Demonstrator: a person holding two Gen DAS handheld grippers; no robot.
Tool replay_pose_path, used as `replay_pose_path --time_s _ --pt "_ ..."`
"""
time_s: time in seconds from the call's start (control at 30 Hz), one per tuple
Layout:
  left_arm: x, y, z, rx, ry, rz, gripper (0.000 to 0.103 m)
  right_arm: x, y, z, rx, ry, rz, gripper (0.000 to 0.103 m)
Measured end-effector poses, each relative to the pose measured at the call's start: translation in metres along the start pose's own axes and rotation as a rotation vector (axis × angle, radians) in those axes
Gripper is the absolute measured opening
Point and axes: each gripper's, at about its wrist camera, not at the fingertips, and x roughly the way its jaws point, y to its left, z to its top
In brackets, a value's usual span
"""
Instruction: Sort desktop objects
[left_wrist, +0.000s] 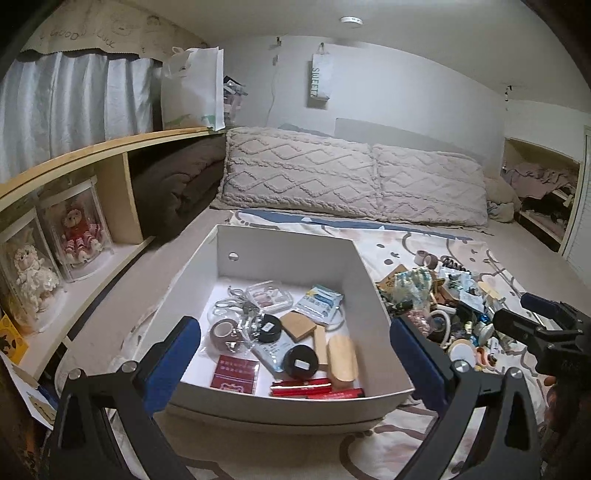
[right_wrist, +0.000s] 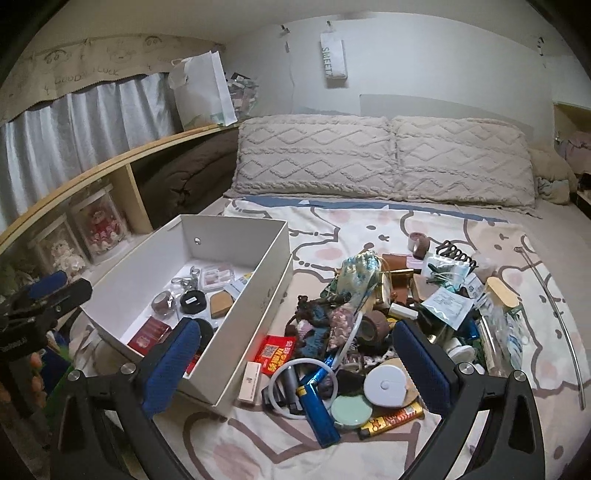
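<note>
A white box (left_wrist: 280, 254) (right_wrist: 258, 269) sits on the bed and holds several sorted items: tape roll (left_wrist: 221, 332), black round tins (left_wrist: 301, 362), wooden blocks, red packets. A pile of small objects (right_wrist: 388, 325) (left_wrist: 443, 306) lies to its right. My left gripper (left_wrist: 295, 358) is open and empty, held over the box's near side. My right gripper (right_wrist: 299, 365) is open and empty, above the pile's near edge, over a blue lighter (right_wrist: 317, 413) and a white round case (right_wrist: 386, 386).
The bedsheet (right_wrist: 369, 229) is patterned. Two pillows (right_wrist: 384, 158) lie at the head of the bed. A wooden shelf (left_wrist: 92, 155) with dolls in clear cases (left_wrist: 77, 229) runs along the left. A metal rod (right_wrist: 565, 321) lies right of the pile.
</note>
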Motion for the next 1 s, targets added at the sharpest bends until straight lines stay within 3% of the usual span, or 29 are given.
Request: replay_pose_path --time_s 0.47,1.0 --pt "-0.005 -0.037 0.01 0.003 -0.022 -0.044 0.103 -0.034 -0.038 -0.004 0.029 -0.046 -0.056 0.103" --pt "0.02 -0.118 0.014 0.057 -0.025 -0.148 0.103 -0.059 -0.131 -0.025 0.129 -0.046 -0.222 0.103"
